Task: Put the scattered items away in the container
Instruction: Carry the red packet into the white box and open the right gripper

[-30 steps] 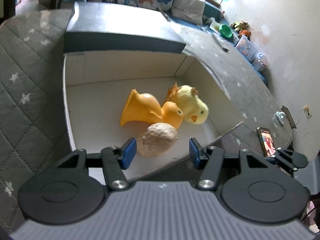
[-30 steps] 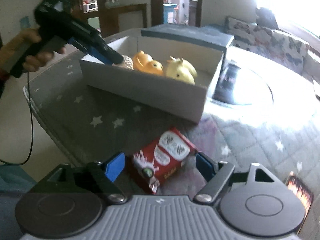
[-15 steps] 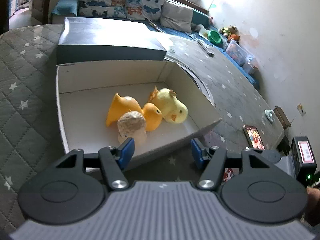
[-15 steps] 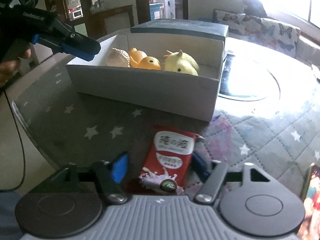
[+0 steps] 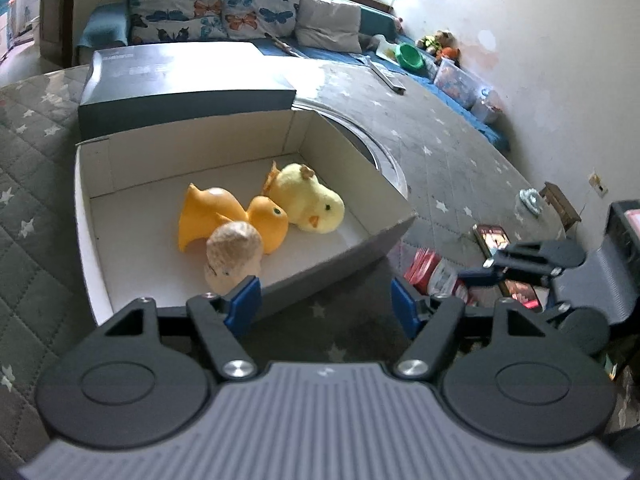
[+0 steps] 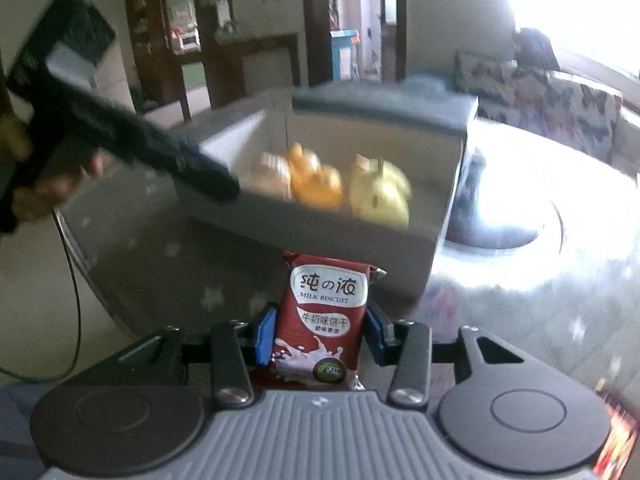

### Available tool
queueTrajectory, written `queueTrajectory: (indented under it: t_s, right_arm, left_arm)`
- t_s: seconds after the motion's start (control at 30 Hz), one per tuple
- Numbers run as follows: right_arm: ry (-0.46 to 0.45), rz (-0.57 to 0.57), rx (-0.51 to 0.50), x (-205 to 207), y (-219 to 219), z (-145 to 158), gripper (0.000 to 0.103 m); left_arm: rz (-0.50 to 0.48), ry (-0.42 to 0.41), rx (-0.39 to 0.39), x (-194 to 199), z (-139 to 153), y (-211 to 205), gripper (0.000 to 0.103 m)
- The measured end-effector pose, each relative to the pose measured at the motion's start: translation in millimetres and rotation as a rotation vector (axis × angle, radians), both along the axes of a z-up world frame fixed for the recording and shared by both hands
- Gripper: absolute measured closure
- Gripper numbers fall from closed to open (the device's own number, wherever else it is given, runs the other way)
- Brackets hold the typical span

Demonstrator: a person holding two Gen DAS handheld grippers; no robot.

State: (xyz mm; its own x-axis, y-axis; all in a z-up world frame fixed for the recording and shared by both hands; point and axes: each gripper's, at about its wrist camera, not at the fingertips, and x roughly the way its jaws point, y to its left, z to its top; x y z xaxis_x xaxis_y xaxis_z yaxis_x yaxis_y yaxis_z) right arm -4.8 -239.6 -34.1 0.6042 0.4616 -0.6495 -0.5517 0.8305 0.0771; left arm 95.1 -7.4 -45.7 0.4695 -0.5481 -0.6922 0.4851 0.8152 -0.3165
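Where the right wrist view begins, the right gripper (image 6: 318, 336) is clenched on a red foil packet of milk biscuits (image 6: 320, 320), its blue pads pressing the packet's two sides after the jaws have just been closing; the packet stands upright between them, held just in front of the near wall of the open grey cardboard box with a white inside (image 6: 344, 236). Nearest in the left wrist view, the left gripper (image 5: 326, 306) is released, its jaws having just been opening with nothing between them, only the grey quilted star-patterned cloth (image 5: 32, 184) and the box's near edge showing in the gap. Just beyond its left pad, inside the box, a beige rough-skinned egg-shaped toy (image 5: 234, 254) rests on the white floor, touching an orange rubber duck (image 5: 236, 216) behind it. To the right of that duck and against it lies a pale yellow plush chick (image 5: 310, 204). In that same view the red packet and the other gripper appear on the right, outside the box. Against the box's far wall sits its dark grey lid (image 5: 184, 80). Farther still, a sofa with butterfly-print cushions (image 5: 216, 8) lines the far side of the room.
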Motion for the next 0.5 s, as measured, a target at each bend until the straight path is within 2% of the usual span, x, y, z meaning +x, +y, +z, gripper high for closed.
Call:
queueTrajectory:
  t_s: [0.2,0.37,0.5]
  right_arm:
    - [-0.123,0.029,-0.003,42.1,14.3,34.4,0.058]
    - [-0.108,0.063,0.008,92.9,37.9,35.7,0.058]
    - [-0.078,0.074,-0.001,130.7,60.3,22.6,0.058]
  left_arm:
    - [0.038,-0.006,-0.024,8.9,4.7,8.1,0.030]
    - [0.061,-0.004,-0.030,15.2,5.0,17.2,0.030]
    - [0.082,0.010,-0.036,21.1,1.9,25.5,0.030]
